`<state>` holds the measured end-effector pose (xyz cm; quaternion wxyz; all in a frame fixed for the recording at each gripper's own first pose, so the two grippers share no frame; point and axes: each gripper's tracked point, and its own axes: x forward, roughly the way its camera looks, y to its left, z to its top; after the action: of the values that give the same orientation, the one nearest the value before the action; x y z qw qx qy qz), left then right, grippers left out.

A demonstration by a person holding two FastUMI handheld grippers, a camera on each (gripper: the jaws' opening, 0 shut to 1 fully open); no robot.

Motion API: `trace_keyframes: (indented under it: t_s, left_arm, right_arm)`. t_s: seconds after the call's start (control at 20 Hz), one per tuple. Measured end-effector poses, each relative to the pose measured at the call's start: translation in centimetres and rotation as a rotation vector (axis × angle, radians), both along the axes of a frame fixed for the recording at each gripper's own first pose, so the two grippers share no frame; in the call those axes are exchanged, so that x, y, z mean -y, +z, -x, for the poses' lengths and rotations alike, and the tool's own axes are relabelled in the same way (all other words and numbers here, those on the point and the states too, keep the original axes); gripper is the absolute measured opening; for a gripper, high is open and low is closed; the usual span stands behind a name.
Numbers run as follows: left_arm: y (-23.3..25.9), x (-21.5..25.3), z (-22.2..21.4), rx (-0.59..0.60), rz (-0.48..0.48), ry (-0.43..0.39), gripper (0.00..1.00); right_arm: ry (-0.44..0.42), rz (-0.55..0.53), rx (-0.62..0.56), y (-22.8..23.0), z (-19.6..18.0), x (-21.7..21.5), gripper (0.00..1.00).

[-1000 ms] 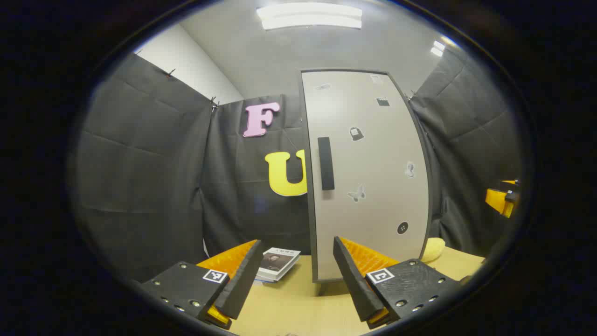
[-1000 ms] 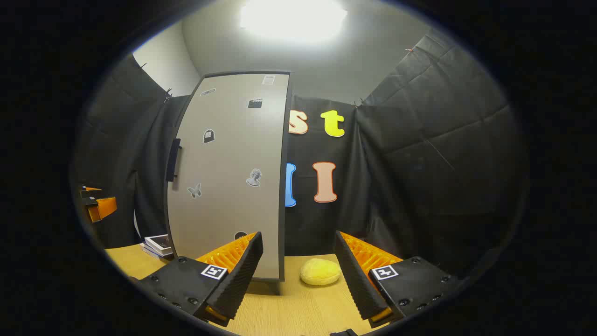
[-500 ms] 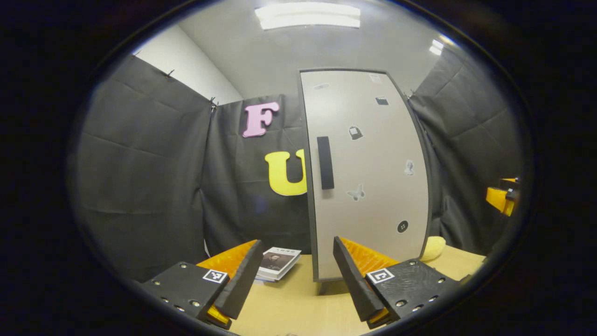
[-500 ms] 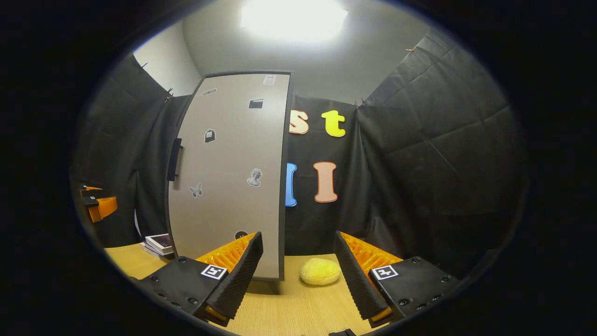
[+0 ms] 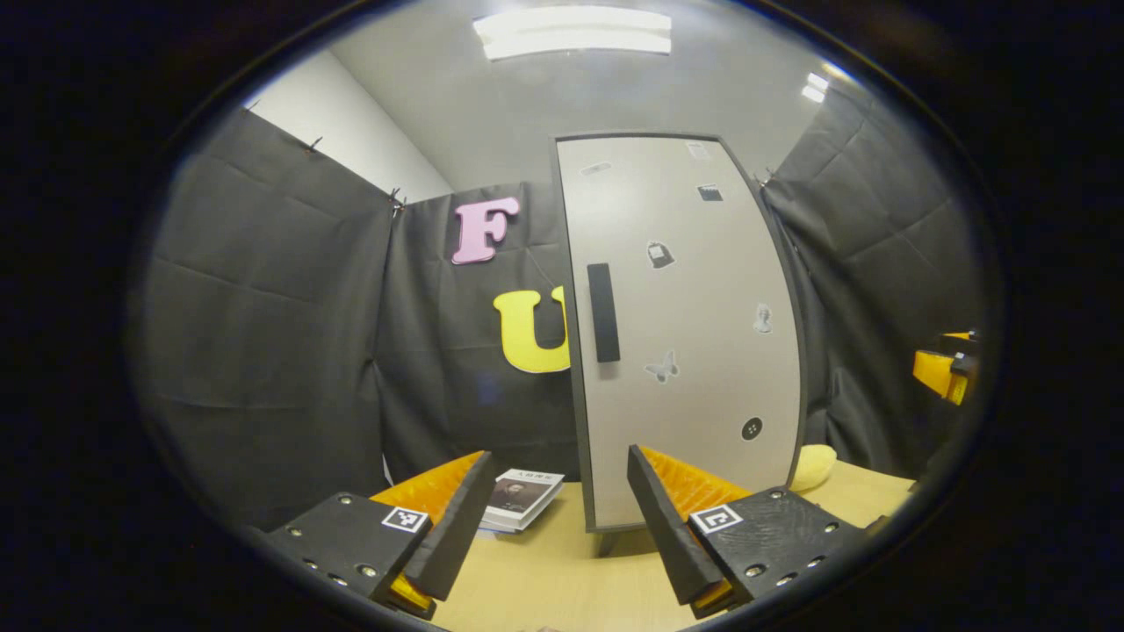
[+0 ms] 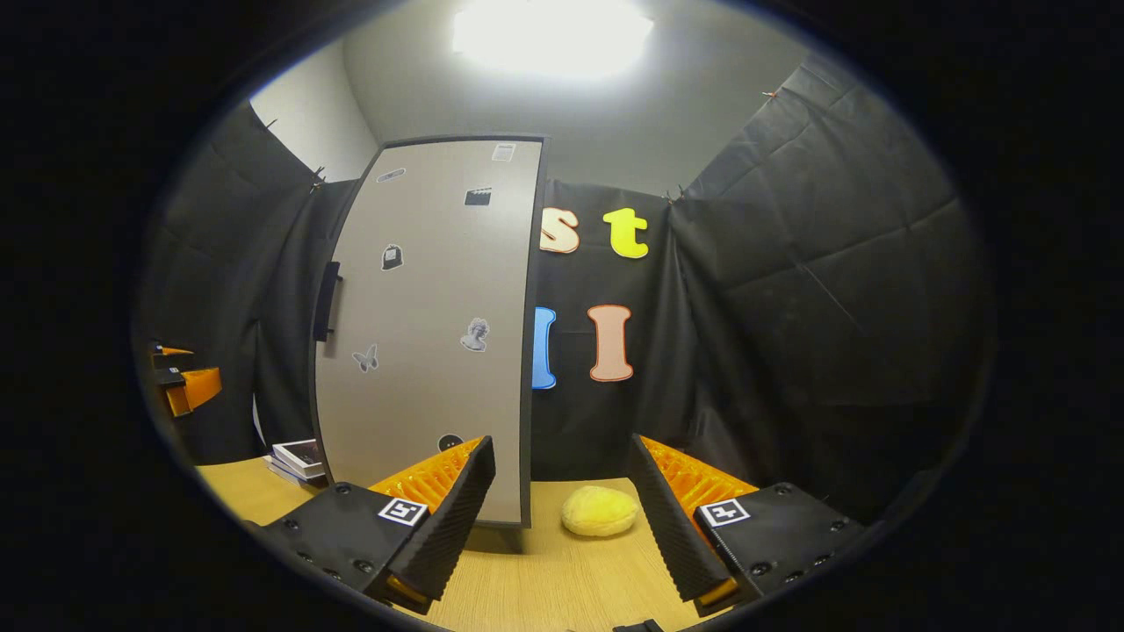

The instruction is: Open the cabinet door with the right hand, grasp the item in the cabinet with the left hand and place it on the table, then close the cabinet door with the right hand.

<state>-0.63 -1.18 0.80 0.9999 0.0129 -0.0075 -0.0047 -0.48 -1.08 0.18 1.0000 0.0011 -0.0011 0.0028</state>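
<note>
Left gripper view: the left gripper (image 5: 562, 527) hangs over a light wooden table (image 5: 544, 588), its two fingers spread wide with nothing between them. Beyond the fingers stands a tall grey cabinet (image 5: 680, 325), its door shut, so whatever is inside is hidden. A dark vertical handle (image 5: 602, 312) sits near the door's left edge, and small stickers dot the panel. A short stack of books (image 5: 524, 496) lies on the table left of the cabinet's foot, near the left finger. A yellow plush lump (image 5: 812, 467) peeks out from behind the cabinet's lower right corner.

In the right gripper view, the right gripper (image 6: 562, 522) also hangs over the table (image 6: 544, 588), wide open and empty. The cabinet (image 6: 430, 325) stands ahead to the left, its handle (image 6: 326, 301) at the far edge. The plush lump (image 6: 600, 511) rests on the table between the fingers, just beside the cabinet. The left gripper (image 6: 186, 386) shows at the far left.
</note>
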Motion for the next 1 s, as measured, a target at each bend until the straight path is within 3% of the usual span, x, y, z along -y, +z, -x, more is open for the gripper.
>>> trace_keyframes:
  t_s: [0.45, 0.7, 1.0]
  left_arm:
    - [-0.1, 0.8, 2.0, -0.010, -0.019, 0.075, 0.93]
    - [-0.9, -0.5, 4.1, -0.035, -0.028, 0.152, 0.91]
    - [-1.7, -4.6, 3.6, -0.051, -0.034, 0.173, 0.91]
  right_arm:
    - [0.097, -0.024, -0.012, 0.9, -1.1, -0.5, 0.96]
    - [0.191, -0.072, -0.019, 2.4, -3.4, -3.1, 0.96]
    - [0.223, -0.128, -0.019, 6.8, -6.4, -7.8, 0.96]
